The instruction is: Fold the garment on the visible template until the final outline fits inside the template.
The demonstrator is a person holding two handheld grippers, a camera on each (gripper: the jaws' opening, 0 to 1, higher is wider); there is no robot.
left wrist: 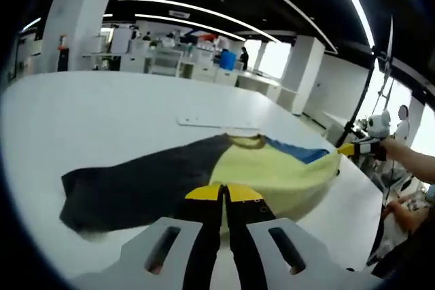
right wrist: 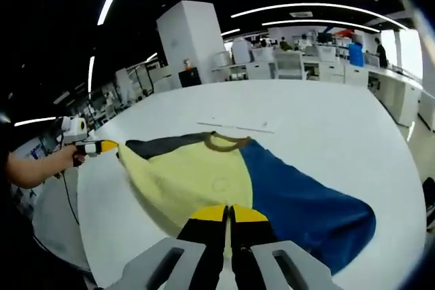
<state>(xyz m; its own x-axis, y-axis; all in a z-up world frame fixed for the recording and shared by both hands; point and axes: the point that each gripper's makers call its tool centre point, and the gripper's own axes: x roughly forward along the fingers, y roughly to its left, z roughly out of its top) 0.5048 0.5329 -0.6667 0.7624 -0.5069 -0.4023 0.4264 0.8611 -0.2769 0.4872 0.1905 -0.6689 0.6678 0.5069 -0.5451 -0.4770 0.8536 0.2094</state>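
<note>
White worktop carries the yellow-fronted shirt [right wrist: 204,178] lengthwise between both grippers [left wrist: 223,193] [right wrist: 228,213], each clamped on its hem edge

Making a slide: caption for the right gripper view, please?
Right gripper shut on yellow-blue-black garment's hem atop white table.

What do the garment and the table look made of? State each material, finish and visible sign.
Garment: looks like soft knit fabric, matte, in yellow, blue and black panels with a ribbed brown collar; it drapes and wrinkles over the table edge. Table: a smooth, hard white top, perhaps laminate, with a faint sheen; the exact material is unclear.
</note>
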